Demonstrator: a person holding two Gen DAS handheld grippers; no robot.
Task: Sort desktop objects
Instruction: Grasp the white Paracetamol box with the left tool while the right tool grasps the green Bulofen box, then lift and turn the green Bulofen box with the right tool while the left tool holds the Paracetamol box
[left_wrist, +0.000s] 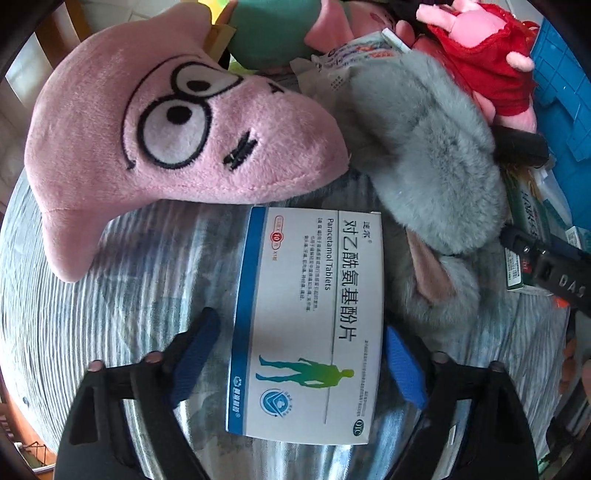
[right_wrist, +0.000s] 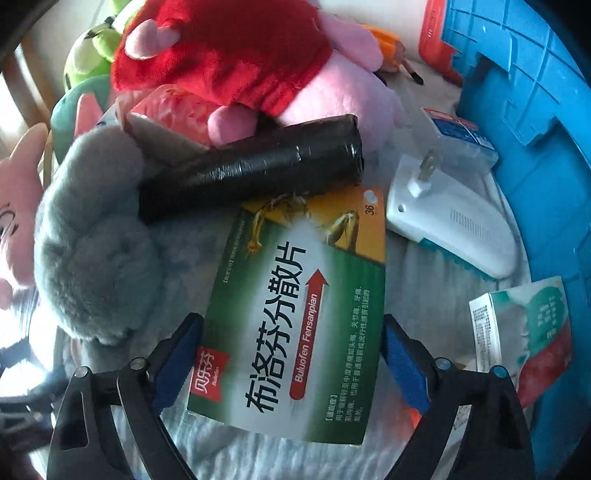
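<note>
In the left wrist view, my left gripper (left_wrist: 299, 343) straddles a white and blue Paracetamol tablet box (left_wrist: 310, 317) lying on the striped cloth. Its blue pads (left_wrist: 192, 362) stand on either side; the left pad is a little apart from the box. In the right wrist view, my right gripper (right_wrist: 291, 343) has its blue pads (right_wrist: 177, 365) against both long edges of a green Ibuprofen box (right_wrist: 295, 321). A black roll (right_wrist: 255, 170) lies just beyond it.
A pink star plush (left_wrist: 177, 133), a grey plush (left_wrist: 424, 155) and a pig plush in a red dress (right_wrist: 236, 62) crowd the far side. A blue crate (right_wrist: 535, 122), a white plug device (right_wrist: 454, 225) and more medicine boxes (right_wrist: 524, 332) lie right.
</note>
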